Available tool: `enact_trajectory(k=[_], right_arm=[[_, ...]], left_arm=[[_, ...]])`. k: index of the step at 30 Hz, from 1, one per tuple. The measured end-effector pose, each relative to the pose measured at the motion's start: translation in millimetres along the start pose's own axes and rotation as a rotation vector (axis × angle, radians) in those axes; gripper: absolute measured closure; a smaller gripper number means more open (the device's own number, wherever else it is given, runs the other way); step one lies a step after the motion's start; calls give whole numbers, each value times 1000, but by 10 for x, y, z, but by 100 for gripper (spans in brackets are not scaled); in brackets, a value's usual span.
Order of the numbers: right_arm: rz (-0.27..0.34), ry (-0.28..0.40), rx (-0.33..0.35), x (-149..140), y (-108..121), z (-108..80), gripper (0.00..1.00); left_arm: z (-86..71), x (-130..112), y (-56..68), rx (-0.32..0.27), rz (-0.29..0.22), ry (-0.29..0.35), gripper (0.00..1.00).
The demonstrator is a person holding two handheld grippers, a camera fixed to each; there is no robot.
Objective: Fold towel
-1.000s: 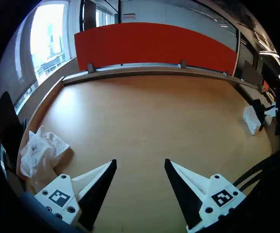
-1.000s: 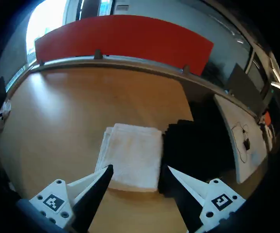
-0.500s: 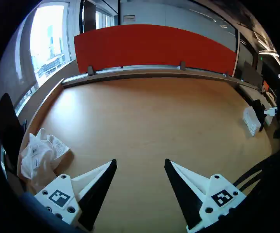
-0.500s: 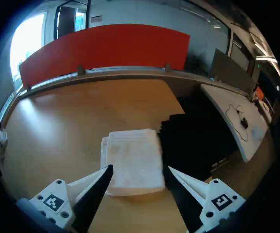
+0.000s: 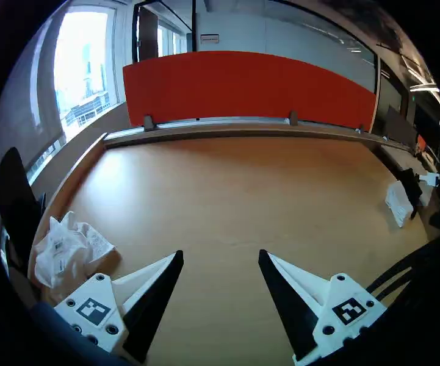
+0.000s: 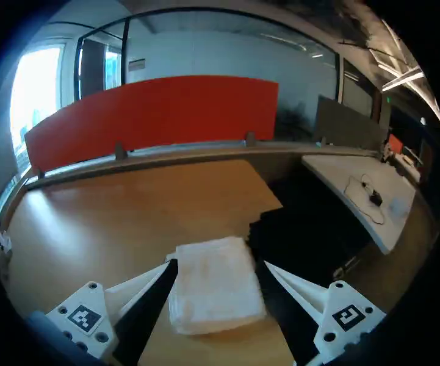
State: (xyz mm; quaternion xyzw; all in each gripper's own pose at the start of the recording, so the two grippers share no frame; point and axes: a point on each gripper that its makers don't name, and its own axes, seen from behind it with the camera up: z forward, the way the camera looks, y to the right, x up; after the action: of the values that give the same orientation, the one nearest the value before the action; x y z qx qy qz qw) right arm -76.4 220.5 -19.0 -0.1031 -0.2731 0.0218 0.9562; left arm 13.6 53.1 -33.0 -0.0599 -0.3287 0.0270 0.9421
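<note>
Seemingly finished, the folded towel (image 6: 216,293) lay on the tabletop (image 6: 116,207) at lower centre before the parted right hand-held gripper (image 6: 220,263); the left hand-held gripper (image 5: 220,253), equally parted, should next reach the crumpled cloth (image 5: 67,250) at lower left.

The left gripper (image 5: 220,252) is positioned above a wooden table (image 5: 238,189). Its fingers are spread apart, with bare tabletop between them. A crumpled white bundle (image 5: 67,253) lies at the table's left edge, beside a black chair back (image 5: 15,207). A folded white towel (image 5: 398,202) lies near the far right edge. A red partition (image 5: 250,85) runs along the table's rear edge.
</note>
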Motion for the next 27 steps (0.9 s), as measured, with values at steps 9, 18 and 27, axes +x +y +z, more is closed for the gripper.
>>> enact_trajectory(k=[9, 18, 27], right_arm=[[0, 246, -79, 470, 42, -174, 2], [35, 316, -58, 626, -71, -278, 2], [17, 362, -21, 815, -308, -348, 2]], left_arm=[[6, 167, -10, 17, -11, 48, 9], [-4, 317, -11, 25, -23, 98, 9], [-60, 570, -85, 46, -42, 187, 9]])
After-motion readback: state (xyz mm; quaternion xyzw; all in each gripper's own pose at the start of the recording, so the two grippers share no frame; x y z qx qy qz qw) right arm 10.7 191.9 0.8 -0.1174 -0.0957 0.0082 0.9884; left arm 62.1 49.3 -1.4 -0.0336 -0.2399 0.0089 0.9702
